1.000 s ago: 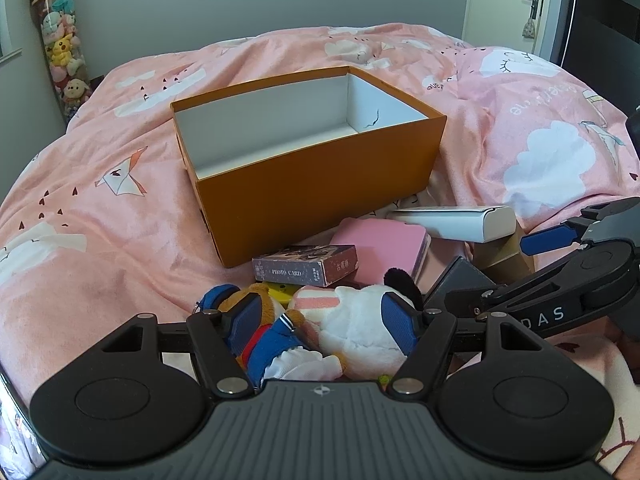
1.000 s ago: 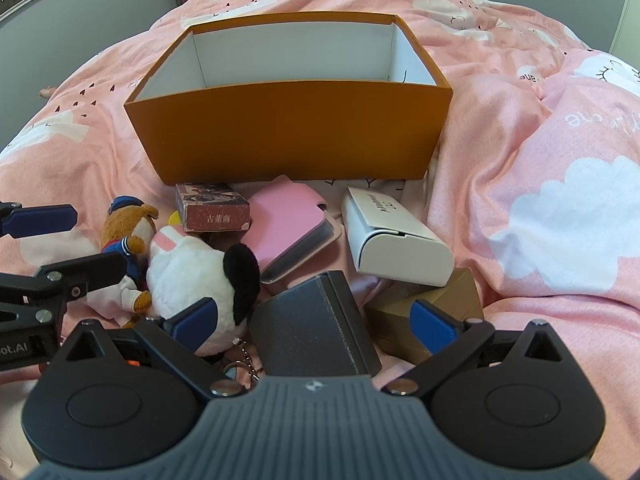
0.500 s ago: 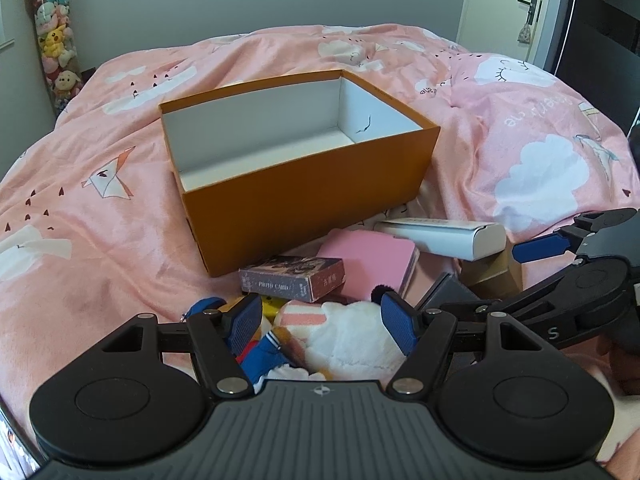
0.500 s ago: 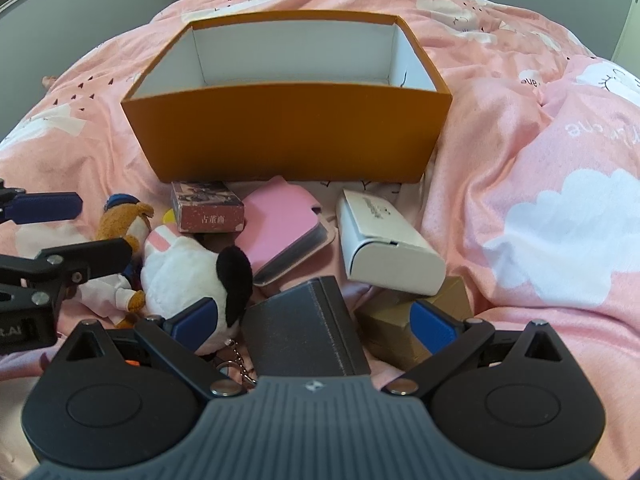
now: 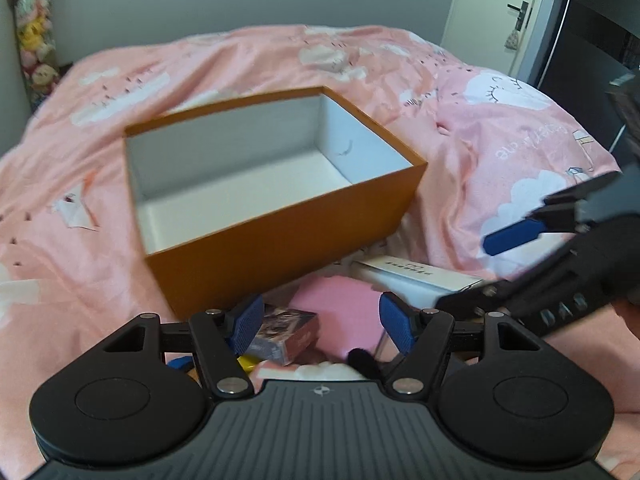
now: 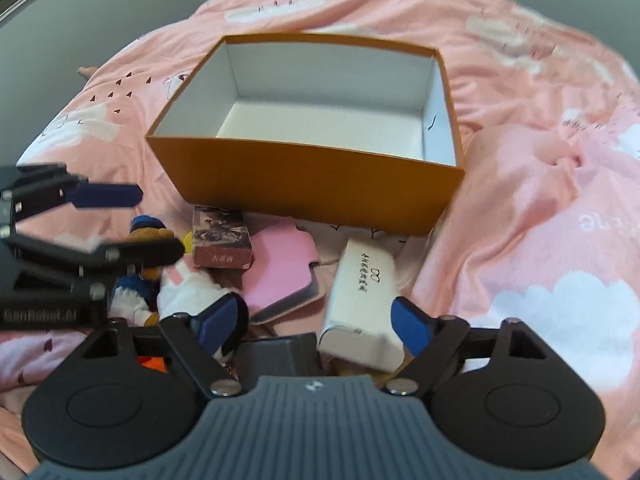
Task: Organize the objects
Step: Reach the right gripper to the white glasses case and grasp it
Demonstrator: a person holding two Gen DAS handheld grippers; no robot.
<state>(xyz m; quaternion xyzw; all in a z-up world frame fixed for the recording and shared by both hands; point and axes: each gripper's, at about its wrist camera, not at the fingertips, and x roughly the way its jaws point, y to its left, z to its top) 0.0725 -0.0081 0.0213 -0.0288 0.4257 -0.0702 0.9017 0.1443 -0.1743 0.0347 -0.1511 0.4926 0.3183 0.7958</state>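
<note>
While my left tool (image 5: 320,322) and right tool (image 6: 318,316) gape unladen:
plush toys (image 6: 180,280) half hidden, orange box (image 6: 312,176) blurred.

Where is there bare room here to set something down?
Inside the orange cardboard box, whose white floor is bare, and on the pink cloud-print duvet to its right. The strip before the box is crowded: pink case, white case, card box, plush toys.

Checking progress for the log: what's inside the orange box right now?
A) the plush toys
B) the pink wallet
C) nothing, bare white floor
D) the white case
C: the orange box shows only its bare white floor, while the white case and the other items lie on the bedding in front of it.
</note>
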